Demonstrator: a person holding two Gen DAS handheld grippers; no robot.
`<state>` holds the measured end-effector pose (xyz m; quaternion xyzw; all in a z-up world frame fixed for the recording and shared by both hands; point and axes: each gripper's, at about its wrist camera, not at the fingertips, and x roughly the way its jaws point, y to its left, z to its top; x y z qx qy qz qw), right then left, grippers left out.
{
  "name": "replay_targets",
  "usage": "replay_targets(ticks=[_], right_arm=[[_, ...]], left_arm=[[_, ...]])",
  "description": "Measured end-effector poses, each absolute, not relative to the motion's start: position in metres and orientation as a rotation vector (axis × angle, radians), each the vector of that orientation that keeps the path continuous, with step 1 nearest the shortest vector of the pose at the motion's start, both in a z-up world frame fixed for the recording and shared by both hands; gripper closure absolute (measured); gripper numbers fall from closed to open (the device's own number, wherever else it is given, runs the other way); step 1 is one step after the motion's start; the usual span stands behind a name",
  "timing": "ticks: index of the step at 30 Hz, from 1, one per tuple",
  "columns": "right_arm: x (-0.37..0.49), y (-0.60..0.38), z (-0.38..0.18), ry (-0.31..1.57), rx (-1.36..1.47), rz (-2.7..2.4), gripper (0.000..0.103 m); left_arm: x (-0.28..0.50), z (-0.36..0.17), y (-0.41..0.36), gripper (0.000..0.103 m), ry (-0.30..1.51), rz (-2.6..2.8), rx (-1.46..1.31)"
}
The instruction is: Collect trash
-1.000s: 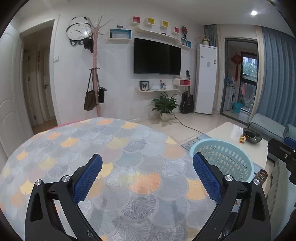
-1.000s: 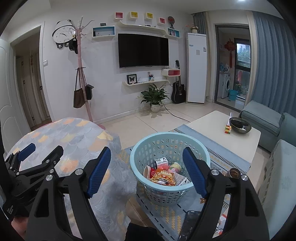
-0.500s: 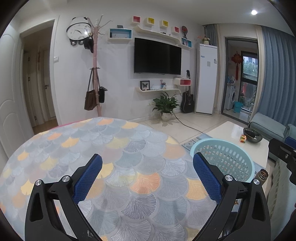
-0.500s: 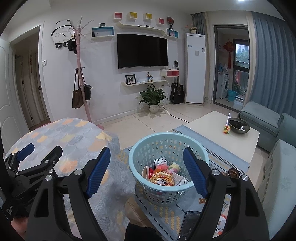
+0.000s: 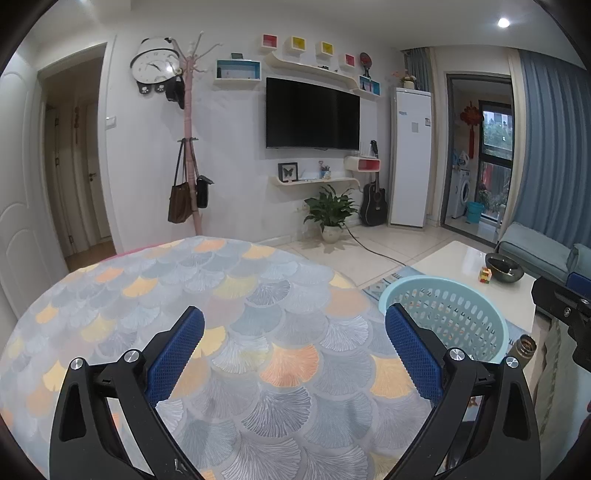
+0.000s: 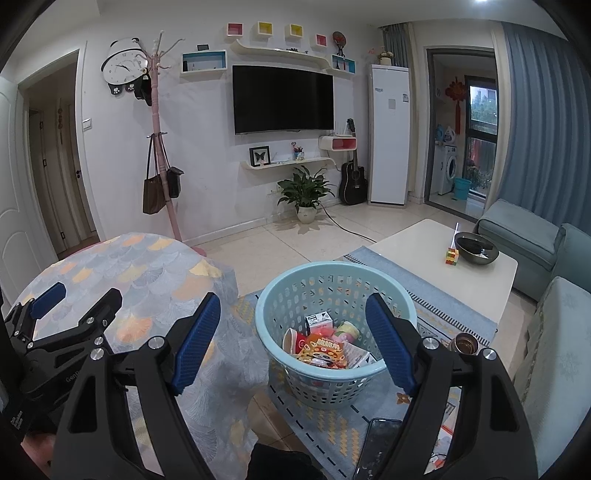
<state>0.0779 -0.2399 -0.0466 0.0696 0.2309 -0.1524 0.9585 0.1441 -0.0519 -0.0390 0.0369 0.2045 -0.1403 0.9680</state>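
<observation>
one basket (image 6: pixel 334 380) stands upright (mouth facing up).

Even, slightly dim indoor light; a ceiling lamp (image 5: pixel 503 22) glares above the curtain (image 5: pixel 550 155); sharp focus, dark rounded fisheye corners.

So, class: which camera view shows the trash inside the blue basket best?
The right wrist view: it looks down into the basket, showing the trash. The left wrist view shows only the basket's far inner wall and rim, no trash.

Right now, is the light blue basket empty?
No, the basket on the rug holds packets and cartons, seen from the right wrist.
</observation>
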Motion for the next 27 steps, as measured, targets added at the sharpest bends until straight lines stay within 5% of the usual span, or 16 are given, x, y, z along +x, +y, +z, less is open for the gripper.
replay_targets(ticks=[27], right_arm=[[0.0747,-0.2395,-0.0490,0.462,0.141,-0.308,0.026]], left_arm=[[0.1448,-0.0387,-0.0507,0.008,0.390,-0.292,0.088]])
